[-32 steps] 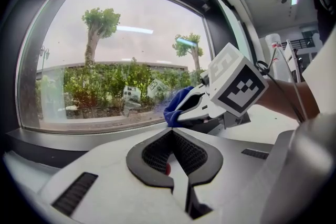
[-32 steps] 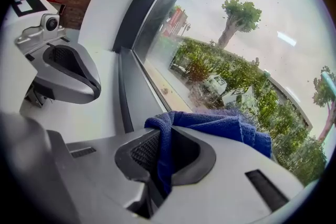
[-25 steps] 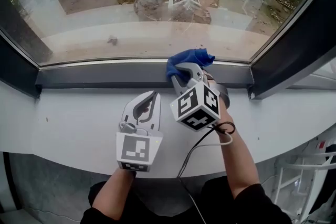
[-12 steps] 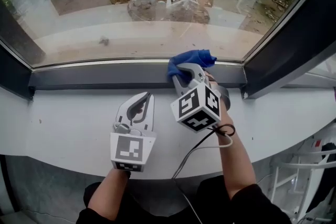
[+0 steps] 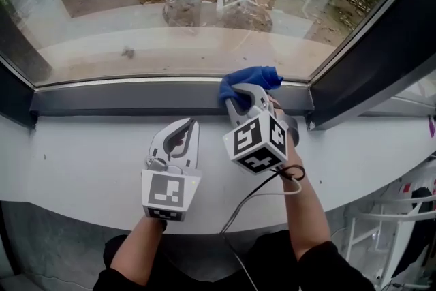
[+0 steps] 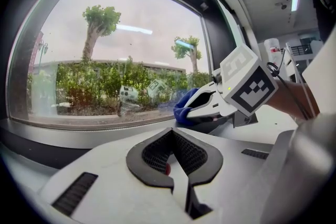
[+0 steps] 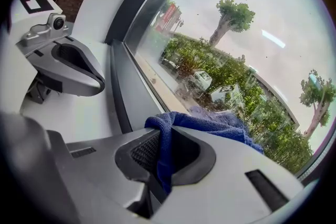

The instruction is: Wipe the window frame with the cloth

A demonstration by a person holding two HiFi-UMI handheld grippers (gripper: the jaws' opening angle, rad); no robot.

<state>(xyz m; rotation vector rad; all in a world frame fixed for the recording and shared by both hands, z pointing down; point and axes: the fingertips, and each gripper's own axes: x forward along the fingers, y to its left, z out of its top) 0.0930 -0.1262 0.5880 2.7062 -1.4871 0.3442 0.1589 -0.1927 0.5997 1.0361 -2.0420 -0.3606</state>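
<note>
A blue cloth is bunched against the dark grey bottom rail of the window frame, just under the glass. My right gripper is shut on the cloth and presses it to the rail right of centre. In the right gripper view the cloth hangs pinched between the jaws of the right gripper, with the rail running off to the left. My left gripper rests on the white sill, shut and holding nothing. In its own view the left gripper looks toward the cloth.
The frame's dark right upright meets the rail at a corner, a short way right of the cloth. A black cable trails from the right gripper over the sill's front edge. A white rack stands lower right. The glass reflects both grippers.
The right gripper has slid the cloth a little to the right along the rail, closer to the right corner. The left gripper has stayed about where it was on the sill.
</note>
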